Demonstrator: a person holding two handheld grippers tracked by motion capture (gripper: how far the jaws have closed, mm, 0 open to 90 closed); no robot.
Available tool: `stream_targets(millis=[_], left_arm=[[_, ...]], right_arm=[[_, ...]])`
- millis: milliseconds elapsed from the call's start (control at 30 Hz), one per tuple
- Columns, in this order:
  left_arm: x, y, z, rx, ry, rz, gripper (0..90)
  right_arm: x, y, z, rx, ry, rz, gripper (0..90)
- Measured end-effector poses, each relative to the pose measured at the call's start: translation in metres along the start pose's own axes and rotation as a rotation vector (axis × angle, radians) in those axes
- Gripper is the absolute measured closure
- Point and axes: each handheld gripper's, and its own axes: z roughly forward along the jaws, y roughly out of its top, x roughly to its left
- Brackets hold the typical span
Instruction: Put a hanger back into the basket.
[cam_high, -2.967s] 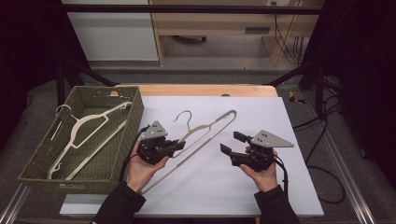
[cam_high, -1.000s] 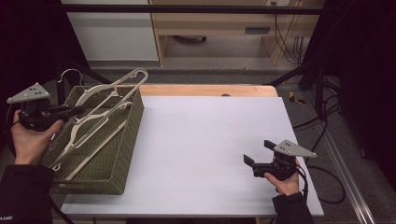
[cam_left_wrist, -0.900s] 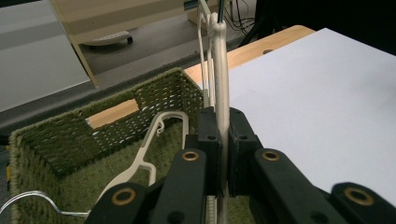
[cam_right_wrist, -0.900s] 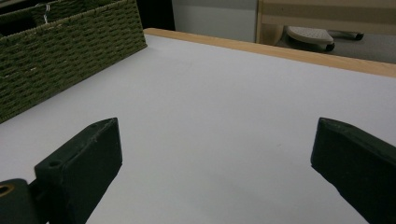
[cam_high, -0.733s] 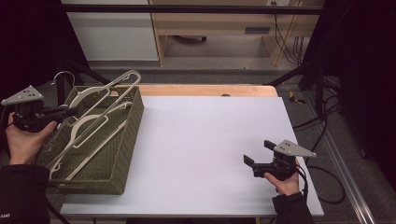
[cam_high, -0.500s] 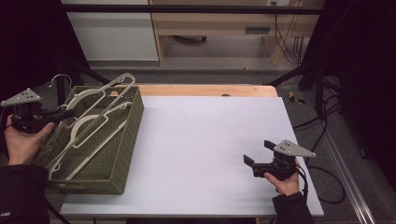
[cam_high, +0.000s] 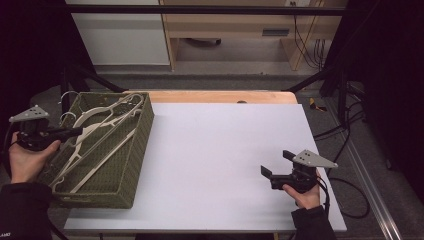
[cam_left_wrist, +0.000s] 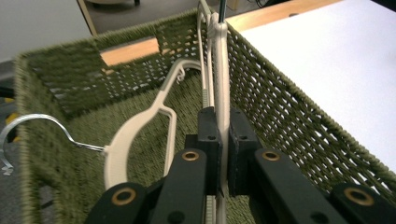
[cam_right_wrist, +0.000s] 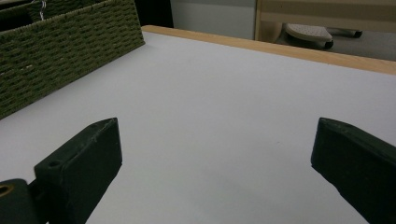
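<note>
My left gripper (cam_high: 76, 131) is over the left rim of a green woven basket (cam_high: 142, 145) and is shut on a cream plastic hanger (cam_high: 112, 112). In the left gripper view the pads (cam_left_wrist: 208, 135) pinch the hanger's thin bar (cam_left_wrist: 220, 60), which runs edge-on toward the basket's far corner. A second cream hanger (cam_left_wrist: 135, 130) with a metal hook lies on the basket floor. My right gripper (cam_high: 272, 171) rests on the white table at the front right. It is open, with bare tabletop between its fingers (cam_right_wrist: 88, 154).
The basket wall (cam_right_wrist: 60, 46) stands at the table's left end. The white tabletop (cam_high: 225, 150) has a wooden strip along its far edge. Black frame bars and cables flank the table on both sides. A cabinet and shelf stand behind it.
My left gripper has sunk with the hanger, whose far end has come down from above the rim toward the inside of the basket. The right gripper has not moved.
</note>
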Motion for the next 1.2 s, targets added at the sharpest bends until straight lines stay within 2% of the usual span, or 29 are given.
stream_targets(millis=[133,300,533,633,667,800,933,967,1033,1200], left_arm=[[-0.004,-0.008,0.010,0.007,-0.029,-0.018,85.9],[-0.006,-0.020,0.022,0.040,-0.031,-0.035,85.8],[-0.001,-0.034,0.033,0.048,-0.053,-0.101,84.9],[0.004,-0.038,0.034,0.063,-0.061,-0.149,84.1],[0.005,-0.040,0.035,0.086,-0.056,-0.157,83.7],[0.007,-0.041,0.037,0.097,0.001,-0.179,83.2],[0.009,-0.040,0.039,0.122,0.105,-0.169,82.0],[0.010,-0.040,0.039,0.138,0.124,-0.175,81.7],[0.013,-0.041,0.041,0.166,0.159,-0.193,80.6],[0.017,-0.046,0.042,0.195,0.214,-0.228,69.0]], right_arm=[[0.000,0.000,0.000,0.002,0.001,0.001,2.7],[0.000,0.000,0.000,0.002,0.000,-0.001,2.7],[0.000,0.000,0.000,0.002,0.001,0.000,2.7],[0.000,0.000,0.000,0.003,0.001,-0.001,2.7],[0.000,0.000,0.000,0.005,0.003,-0.003,2.7],[0.000,0.000,0.000,0.004,0.002,-0.003,2.7],[0.000,0.000,0.000,0.007,0.002,-0.009,2.7],[0.000,0.000,0.000,0.004,-0.001,0.003,2.7],[-0.001,-0.001,0.000,0.011,0.003,-0.011,2.7],[-0.001,-0.001,0.001,0.012,0.000,-0.007,2.7]])
